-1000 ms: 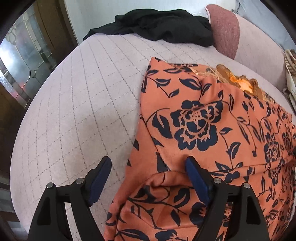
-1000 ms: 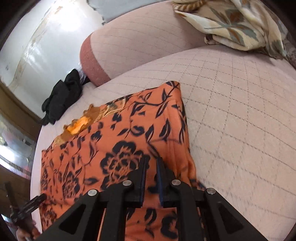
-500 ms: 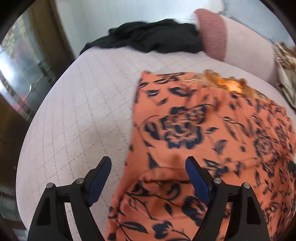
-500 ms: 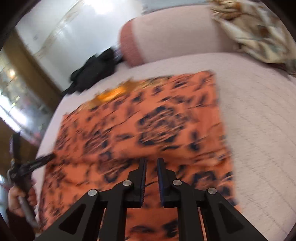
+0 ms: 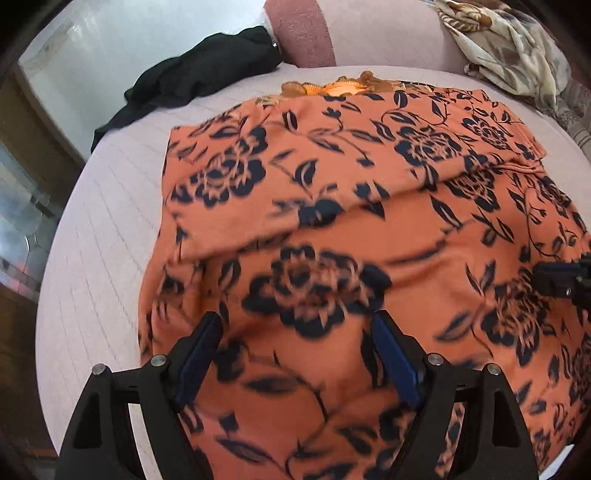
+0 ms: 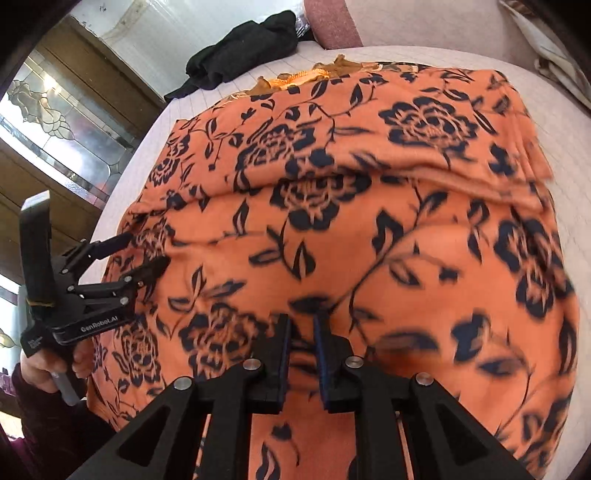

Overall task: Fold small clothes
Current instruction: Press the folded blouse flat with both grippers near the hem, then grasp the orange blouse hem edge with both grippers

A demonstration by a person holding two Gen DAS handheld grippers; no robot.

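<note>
An orange garment with a dark floral print lies spread on the pale quilted bed, one layer folded over another, lace trim at its far edge. My left gripper is open, its blue-padded fingers spread just above the garment's near left part. It shows in the right wrist view at the cloth's left edge. My right gripper is shut on a fold of the orange garment at its near edge. Its tip shows at the right edge of the left wrist view.
A black garment lies at the far edge of the bed. A pink bolster stands behind it. A cream floral cloth lies far right. A wooden door with leaded glass stands to the left.
Both grippers have pulled back and swung toward the garment's middle, so more of it shows. The right gripper stays shut on the cloth. The left stays open.
</note>
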